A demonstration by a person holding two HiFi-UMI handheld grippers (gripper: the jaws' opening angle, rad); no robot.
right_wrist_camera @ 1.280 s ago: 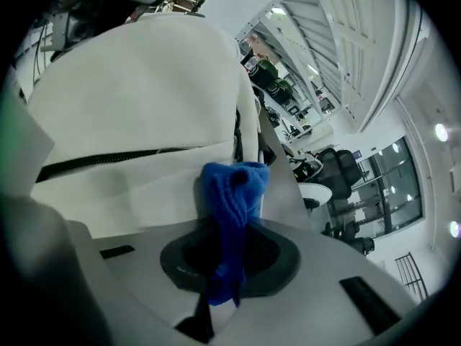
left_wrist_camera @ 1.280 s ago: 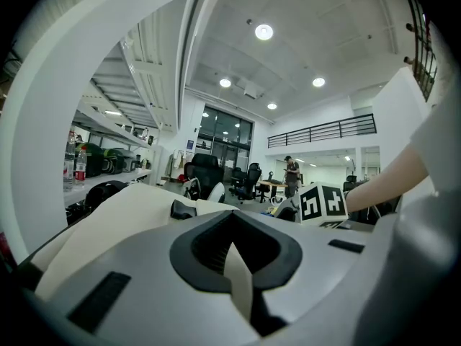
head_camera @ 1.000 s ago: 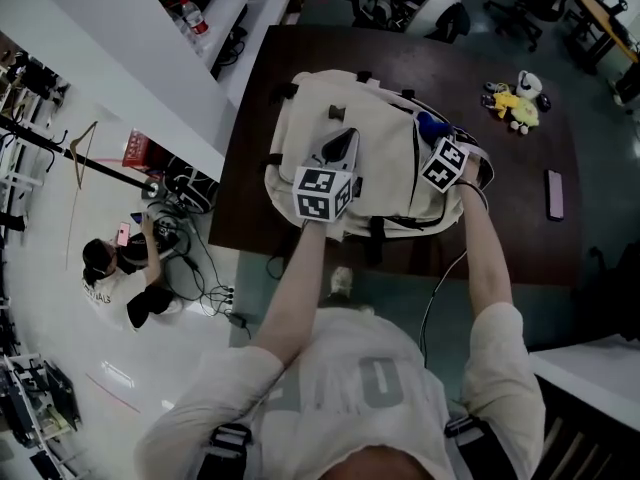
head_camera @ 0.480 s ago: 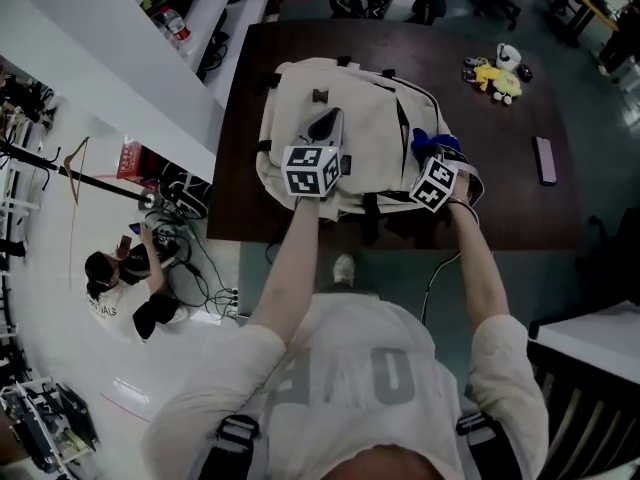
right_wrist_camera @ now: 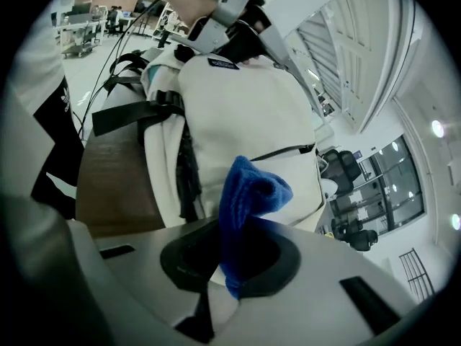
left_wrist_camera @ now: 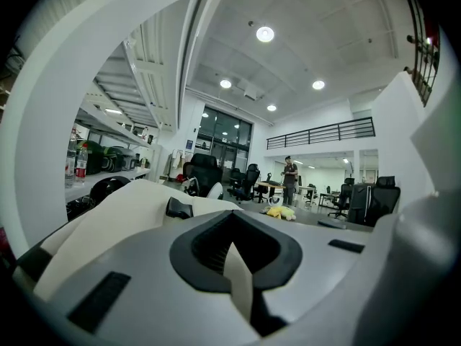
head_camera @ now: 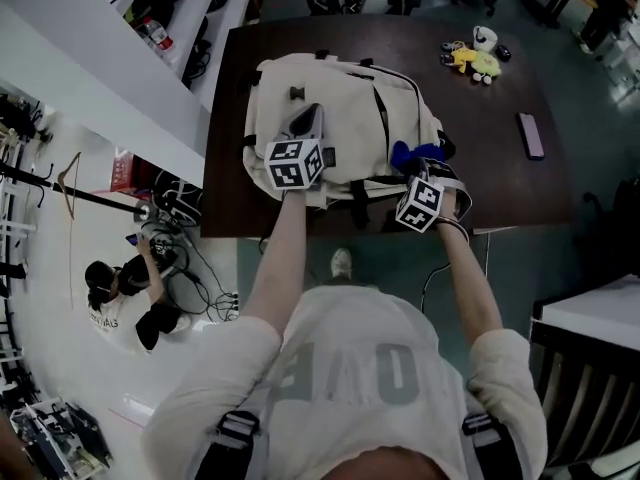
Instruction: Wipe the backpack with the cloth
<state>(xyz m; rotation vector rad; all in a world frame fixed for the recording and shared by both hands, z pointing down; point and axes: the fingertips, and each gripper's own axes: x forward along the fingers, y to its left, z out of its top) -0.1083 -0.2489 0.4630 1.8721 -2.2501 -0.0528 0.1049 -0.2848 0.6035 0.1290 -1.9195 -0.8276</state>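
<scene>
Two grippers are at the cream backpack (head_camera: pixel 340 108), which lies on the left half of the dark tabletop (head_camera: pixel 490 183) and reaches its near edge, where black straps hang over. The right gripper (right_wrist_camera: pixel 223 283) has its jaws closed tight on a blue cloth (right_wrist_camera: pixel 248 193); the cloth stands up from the jaws at the backpack's right side, and contact with the fabric I cannot confirm. The left gripper (left_wrist_camera: pixel 238 269) has its jaws pressed together with nothing seen between them, and it rests on the backpack's top face. A yellow plush toy (head_camera: pixel 470 60) sits toward the far right corner, and a phone (head_camera: pixel 529 135) lies near the right edge, both well apart from the backpack.
</scene>
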